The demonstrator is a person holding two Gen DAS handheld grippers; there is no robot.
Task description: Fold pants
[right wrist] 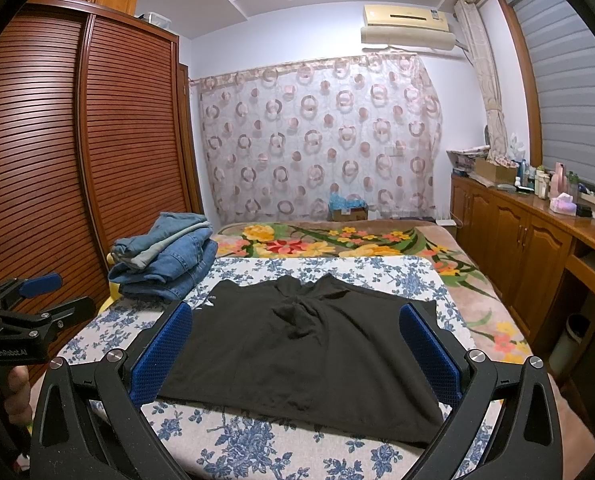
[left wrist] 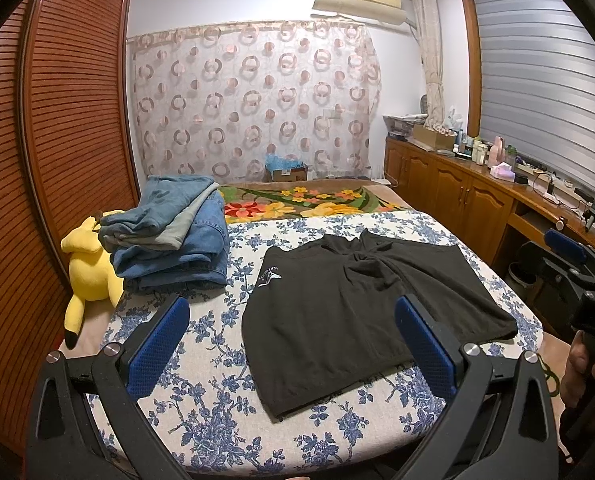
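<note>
Black shorts [left wrist: 357, 312] [right wrist: 297, 352] lie spread flat on the blue-flowered sheet [left wrist: 217, 400] [right wrist: 257, 448], both legs pointing toward me and the waist at the far side. A small white logo marks the left leg. My left gripper [left wrist: 293, 344] hovers open above the near left part of the shorts, with nothing between its blue pads. My right gripper [right wrist: 295, 354] hangs open over the middle of the shorts, also holding nothing. Each gripper shows at the edge of the other's view, held by a hand.
A stack of folded jeans [left wrist: 173, 236] [right wrist: 165, 264] sits at the far left of the bed. A yellow plush toy [left wrist: 89, 268] lies beside it. A slatted wardrobe [left wrist: 57, 120] stands at the left, wooden cabinets [left wrist: 457, 192] at the right, and a flowered blanket [right wrist: 337, 240] beyond.
</note>
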